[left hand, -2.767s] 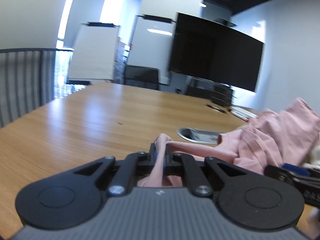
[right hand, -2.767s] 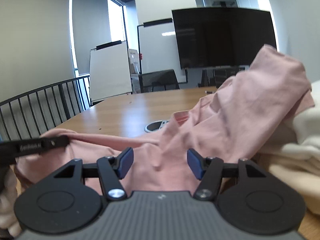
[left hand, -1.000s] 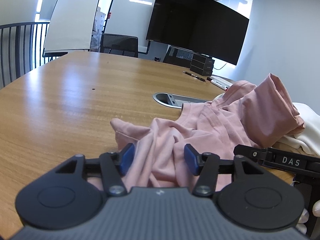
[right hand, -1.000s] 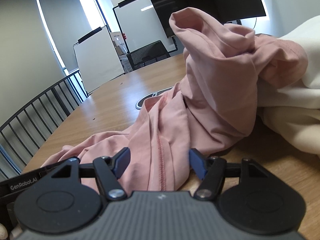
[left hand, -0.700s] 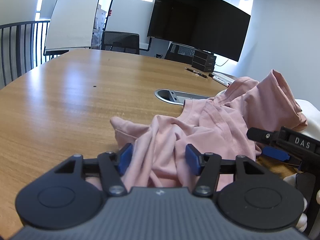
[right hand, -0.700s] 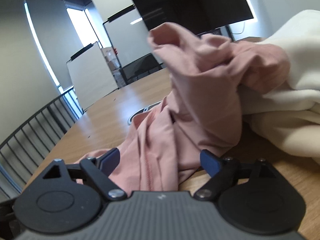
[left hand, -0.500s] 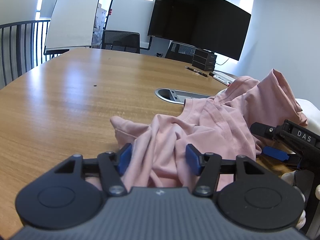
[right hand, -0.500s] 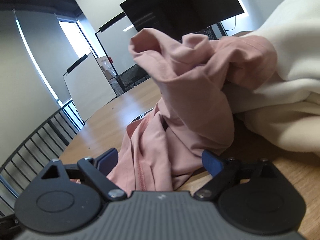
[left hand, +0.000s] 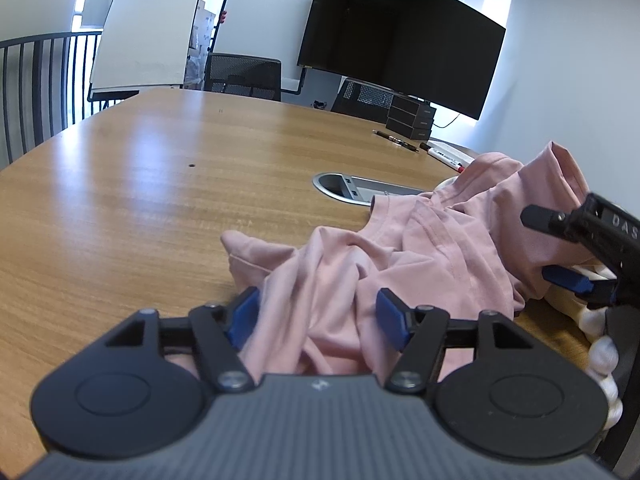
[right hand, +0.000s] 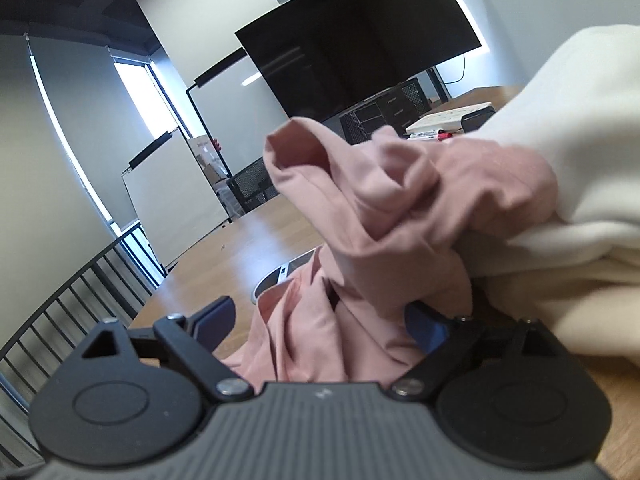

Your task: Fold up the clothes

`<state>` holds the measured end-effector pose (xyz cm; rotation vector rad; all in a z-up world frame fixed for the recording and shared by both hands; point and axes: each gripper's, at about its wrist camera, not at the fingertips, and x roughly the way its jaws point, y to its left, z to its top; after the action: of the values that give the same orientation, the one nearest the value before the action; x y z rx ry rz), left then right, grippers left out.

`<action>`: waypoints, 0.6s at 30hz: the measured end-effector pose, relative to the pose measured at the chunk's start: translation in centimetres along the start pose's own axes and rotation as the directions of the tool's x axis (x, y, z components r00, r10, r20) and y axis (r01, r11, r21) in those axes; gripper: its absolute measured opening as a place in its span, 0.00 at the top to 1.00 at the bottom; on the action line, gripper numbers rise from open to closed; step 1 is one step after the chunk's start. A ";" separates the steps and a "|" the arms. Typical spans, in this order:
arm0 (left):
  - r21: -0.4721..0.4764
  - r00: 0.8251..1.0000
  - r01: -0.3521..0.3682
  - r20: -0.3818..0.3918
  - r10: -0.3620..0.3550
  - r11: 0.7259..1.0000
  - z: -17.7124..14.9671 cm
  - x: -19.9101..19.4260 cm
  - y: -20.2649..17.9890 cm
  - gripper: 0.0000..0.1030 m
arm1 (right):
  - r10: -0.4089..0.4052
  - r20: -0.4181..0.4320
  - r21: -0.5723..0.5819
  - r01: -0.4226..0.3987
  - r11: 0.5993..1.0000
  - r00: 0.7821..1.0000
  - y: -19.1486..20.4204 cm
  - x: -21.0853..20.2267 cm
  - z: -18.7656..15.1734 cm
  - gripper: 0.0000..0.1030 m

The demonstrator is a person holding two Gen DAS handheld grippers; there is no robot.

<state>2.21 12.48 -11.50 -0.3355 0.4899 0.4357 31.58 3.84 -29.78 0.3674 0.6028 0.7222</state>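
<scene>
Left wrist view, item list:
- Left gripper (left hand: pixel 318 314): jaws spread, have just been opening a bit more; blue pads either side of a bunch of shirt cloth, not pinching it. The left pad looks close to the cloth, maybe brushing; hard to say w/ the blur.
- Pink shirt (left hand: pixel 408 248): crumpled on the table (left hand: pixel 140 200), near end between the left jaws, far end piled up to the right, by the grommet (left hand: pixel 356 190).
- Right gripper (left hand: pixel 576 248): enters from the right edge, over the shirt's raised end, one blue pad visible.
- Pens (left hand: pixel 420 148), screen (left hand: pixel 396 40), whiteboards (left hand: pixel 140 32): far side of the room.

Right wrist view:
- Right gripper (right hand: pixel 320 320): jaws wide apart, opened up within the last sec.; loose shirt (right hand: pixel 380 208) folds lie between them, left pad clear of the cloth, right pad partly hidden under a fold.
- Cream cloth (right hand: pixel 560 184): heap at right, touching the shirt's raised part.
</scene>
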 end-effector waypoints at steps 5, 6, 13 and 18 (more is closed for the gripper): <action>-0.001 1.000 0.002 -0.003 -0.002 1.000 0.1 0.0 0.0 0.39 | -0.028 -0.076 -0.078 0.022 0.997 0.997 1.7 3.2 1.1 0.07; -0.002 1.000 0.002 -0.004 -0.002 1.000 0.1 0.0 0.0 0.39 | -0.048 -0.110 -0.105 0.036 0.994 0.993 2.1 4.1 1.3 0.07; -0.003 1.000 0.000 -0.004 0.000 1.000 0.1 0.0 0.0 0.38 | -0.171 -0.224 -0.280 0.105 0.954 0.960 5.2 9.1 0.0 0.21; -0.022 1.000 0.008 -0.009 -0.009 1.000 0.3 0.0 0.3 0.38 | -0.209 -0.174 -0.337 0.141 0.931 0.962 7.7 9.7 -1.8 0.83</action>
<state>2.20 12.84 -11.29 -0.3609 0.4924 0.4318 32.31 16.30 -30.96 -0.0678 0.6922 0.6763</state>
